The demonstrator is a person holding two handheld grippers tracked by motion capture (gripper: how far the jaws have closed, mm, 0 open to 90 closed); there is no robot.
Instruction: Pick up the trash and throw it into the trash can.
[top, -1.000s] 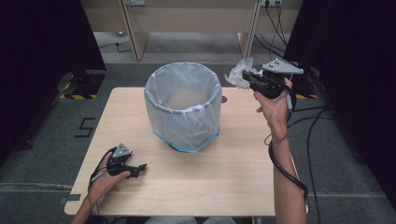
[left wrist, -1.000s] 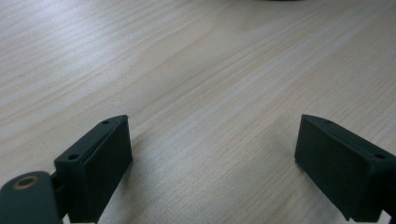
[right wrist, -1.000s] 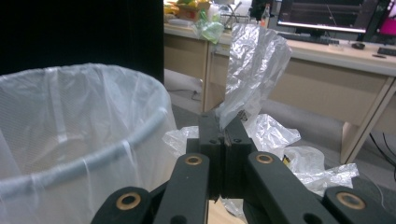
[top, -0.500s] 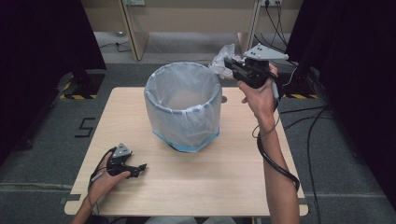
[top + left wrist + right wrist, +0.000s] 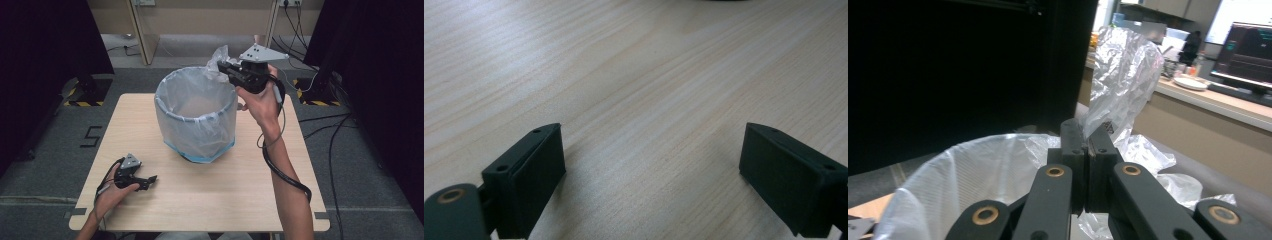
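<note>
Grey carpet and dark curtains surround the wooden bench (image 5: 210, 200), which carries a round bin (image 5: 197, 145) near its centre. A clear plastic liner bag (image 5: 195, 107) is draped inside the bin, most of its rim folded over the bin's edge. At the far right of the rim, a loose flap of the liner (image 5: 1123, 65) stands up, clamped between the shut jaws of the right hand-held gripper (image 5: 226, 66), which is raised above the rim. The left hand-held gripper (image 5: 148, 180) rests on the bench near the front left corner, jaws apart with nothing between them.

Judged step: seating the remaining flap over the rim. Draw the film outward past the edge, then down, with even tension; avoid jerking, which could tear the film or unseat the fitted sections. The bin may slide; the left hand-held gripper could steady it.
</note>
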